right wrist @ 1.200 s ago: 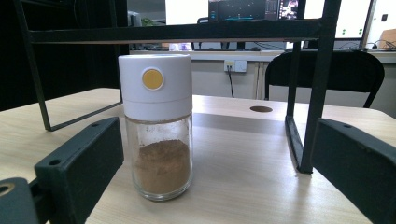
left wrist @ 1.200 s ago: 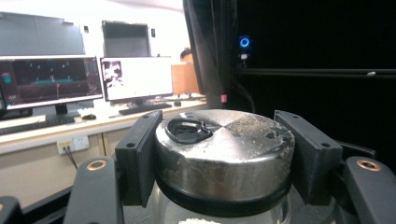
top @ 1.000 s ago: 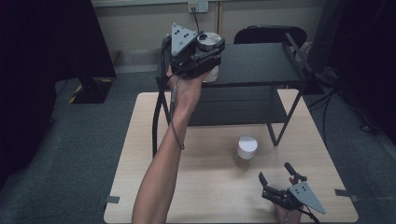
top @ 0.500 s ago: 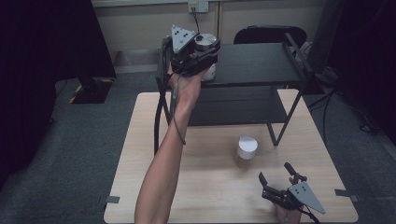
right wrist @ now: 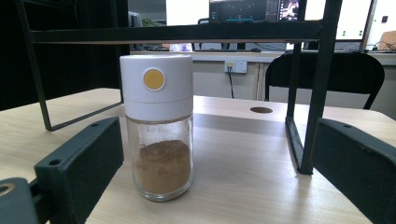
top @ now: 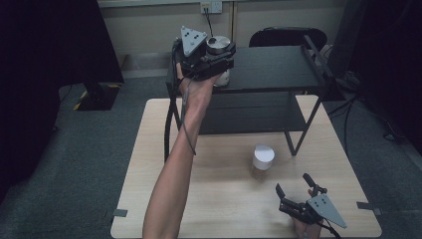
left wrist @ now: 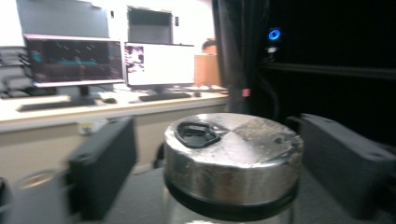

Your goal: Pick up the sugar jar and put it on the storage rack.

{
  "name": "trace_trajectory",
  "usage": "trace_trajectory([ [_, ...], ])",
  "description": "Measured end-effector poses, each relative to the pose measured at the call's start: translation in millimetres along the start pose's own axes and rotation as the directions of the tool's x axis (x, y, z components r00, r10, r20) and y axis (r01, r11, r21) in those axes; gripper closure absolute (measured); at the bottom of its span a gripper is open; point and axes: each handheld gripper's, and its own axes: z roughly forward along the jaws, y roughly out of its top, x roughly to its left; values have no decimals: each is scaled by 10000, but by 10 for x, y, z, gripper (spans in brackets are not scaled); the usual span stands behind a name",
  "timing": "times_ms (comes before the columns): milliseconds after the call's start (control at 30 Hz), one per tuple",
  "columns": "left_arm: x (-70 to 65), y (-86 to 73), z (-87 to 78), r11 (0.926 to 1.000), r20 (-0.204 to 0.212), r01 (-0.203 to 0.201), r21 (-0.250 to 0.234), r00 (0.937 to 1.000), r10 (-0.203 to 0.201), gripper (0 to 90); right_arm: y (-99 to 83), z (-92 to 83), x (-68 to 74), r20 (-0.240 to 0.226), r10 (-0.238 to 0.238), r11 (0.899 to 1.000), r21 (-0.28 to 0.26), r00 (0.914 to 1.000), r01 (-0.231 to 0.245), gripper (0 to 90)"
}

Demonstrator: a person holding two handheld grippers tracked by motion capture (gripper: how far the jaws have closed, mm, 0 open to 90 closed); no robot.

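1. Steel-lidded glass jar [left wrist: 232,161]: standing on the top of the black shelf rack [top: 278,67], near its left front corner; in the high view at about 11 o'clock from bench centre, directly ahead of the left gripper [top: 219,52].
2. Left gripper fingers [left wrist: 105,165]: spread wide, just opened, one either side of the lid with a gap on each; jar between them, untouched as far as can be told.
3. Step in hand, judged: release of the jar onto the shelf. Best done by drawing straight back along the finger line, level, so neither finger clips the lid; no sideways drift, since the jar sits close to the shelf edge.
4. White-capped spice jar [right wrist: 158,123] with brown powder: upright on the wooden bench [top: 209,199], at about 4 o'clock from centre in the high view.
5. Right gripper [top: 293,191]: low at 5 o'clock, fingers [right wrist: 79,163] parted, spice jar ahead of them and apart, nothing held.
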Motion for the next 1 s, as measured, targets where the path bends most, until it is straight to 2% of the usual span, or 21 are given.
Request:
trace_trajectory([
  [67, -49, 1, -9, 9994, -199, -352, 23, 9992, 352, 8, 8, 4, -1, -5, -18, 10000, 42, 10000, 18, 11],
  [167, -25, 21, -39, 9990, -8, -405, 162, 9992, 405, 0, 3, 2, 0, -2, -4, 10000, 17, 10000, 4, 11],
  [267, -49, -44, -117, 9965, 10, -828, -123, 9966, 828, 0, 6, 2, 0, -1, -19, 10000, 32, 10000, 19, 12],
  [467, -36, -113, -217, 9982, 164, -553, -247, 9983, 557, 0, 4, 2, 2, 7, -9, 10000, 21, 10000, 9, 11],
  [667, -75, -191, -298, 9960, 182, -874, -205, 9960, 878, 0, 3, 2, 3, 11, -11, 10000, 16, 10000, 11, 11],
  [867, -88, -290, -442, 9946, 185, -956, -406, 9952, 964, 3, 5, 2, 2, 2, -11, 10000, 24, 10000, 11, 12],
  [1000, -58, -327, -546, 9947, 245, -955, -379, 9950, 965, 3, 5, 2, 5, 25, -20, 10000, 26, 10000, 20, 11],
])
